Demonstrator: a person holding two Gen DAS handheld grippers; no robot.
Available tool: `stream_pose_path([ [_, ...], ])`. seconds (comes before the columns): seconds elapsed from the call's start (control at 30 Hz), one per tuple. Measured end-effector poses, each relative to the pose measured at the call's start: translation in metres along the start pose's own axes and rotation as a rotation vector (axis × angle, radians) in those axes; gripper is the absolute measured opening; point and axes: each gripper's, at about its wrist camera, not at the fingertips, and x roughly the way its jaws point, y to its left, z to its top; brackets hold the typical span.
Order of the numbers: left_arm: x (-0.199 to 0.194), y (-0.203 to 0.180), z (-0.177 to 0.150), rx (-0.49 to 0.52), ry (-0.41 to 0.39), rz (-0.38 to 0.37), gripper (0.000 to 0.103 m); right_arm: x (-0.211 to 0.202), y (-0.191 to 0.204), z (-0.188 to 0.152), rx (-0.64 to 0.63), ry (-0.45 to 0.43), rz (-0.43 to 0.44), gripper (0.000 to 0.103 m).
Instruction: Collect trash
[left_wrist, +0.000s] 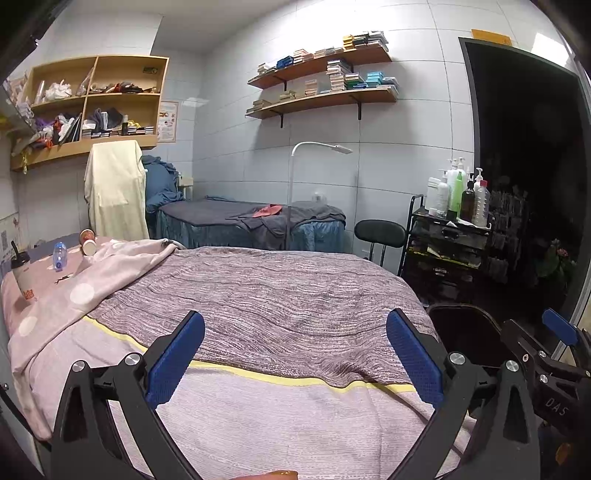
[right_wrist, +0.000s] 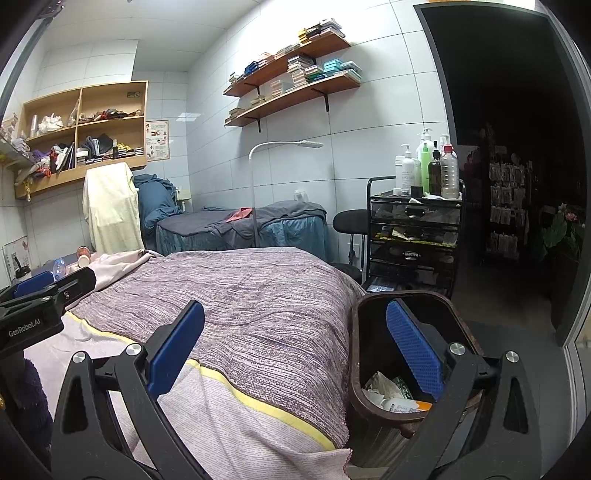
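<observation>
While both tools hang wide apart and empty over the purple woven bedspread (left_wrist: 280, 295), the left tool (left_wrist: 295, 362) reads "GenRobot.AI", the right tool (right_wrist: 295, 354) "DAS". Trash lies far-left on the bed: a clear plastic bottle (left_wrist: 59, 255), two paper cups (left_wrist: 88, 242), a lidded drink cup (left_wrist: 22, 273); the dark brown bin (right_wrist: 369, 354) stands bedside.

— How does the left gripper (left_wrist: 295, 362) stand?

— Jaws spread wide, nothing between the blue pads (left_wrist: 175, 363), pointing forward and level.

— And the right gripper (right_wrist: 295, 352)?

— The same: fingers wide apart, blue pads (right_wrist: 415, 347) empty (its own camera shows both clearly).

— Can each see the other?

— Yes. The right one shows at the right edge of the left wrist view, and the left one at the left edge of the right wrist view, so they are held side by side, close together.
</observation>
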Motion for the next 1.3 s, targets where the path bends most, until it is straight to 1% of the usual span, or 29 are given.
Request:
stream_pose_path([
  [1.3,-0.0017,-0.0058,-0.0001,0.003,0.001,-0.007,0.097,0.0013,-0.0003,-0.0006,0.008,0.008,-0.002,0.097],
])
